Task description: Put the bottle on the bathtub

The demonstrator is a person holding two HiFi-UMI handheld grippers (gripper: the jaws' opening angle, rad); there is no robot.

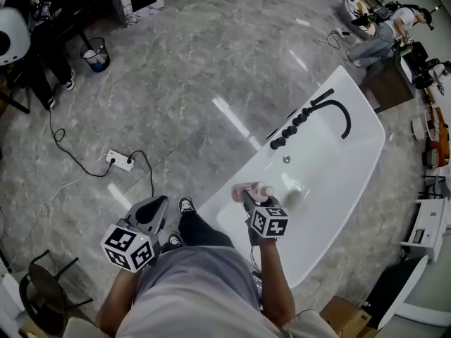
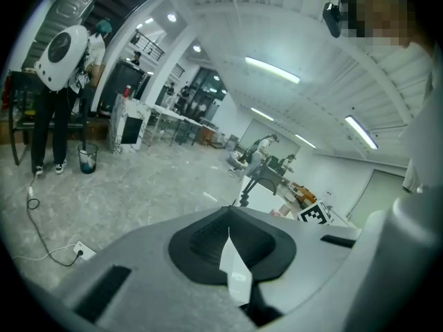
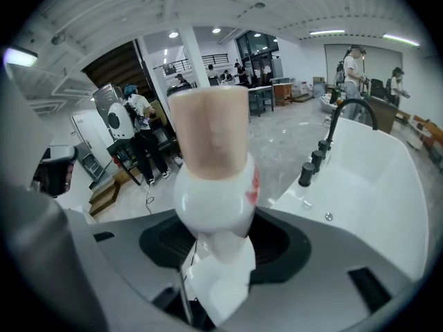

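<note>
The bottle (image 1: 251,190) is white with a pinkish cap, and my right gripper (image 1: 248,200) is shut on it. It hangs over the near rim of the white bathtub (image 1: 352,160), cap pointing left. In the right gripper view the bottle (image 3: 211,185) stands up between the jaws of the right gripper (image 3: 214,261), with the bathtub (image 3: 387,185) beyond at the right. A black faucet (image 1: 341,113) and a row of black knobs (image 1: 292,127) sit on the tub's far rim. My left gripper (image 1: 153,208) is shut and holds nothing, low at the left over the floor. The left gripper (image 2: 232,258) faces the room.
A white power strip (image 1: 118,160) with black cables lies on the marble floor to the left. A bin (image 1: 95,53) stands at the far left, a dark chair (image 1: 42,287) at the near left. My shoe (image 1: 186,205) is beside the tub. A cardboard box (image 1: 345,315) sits at the near right.
</note>
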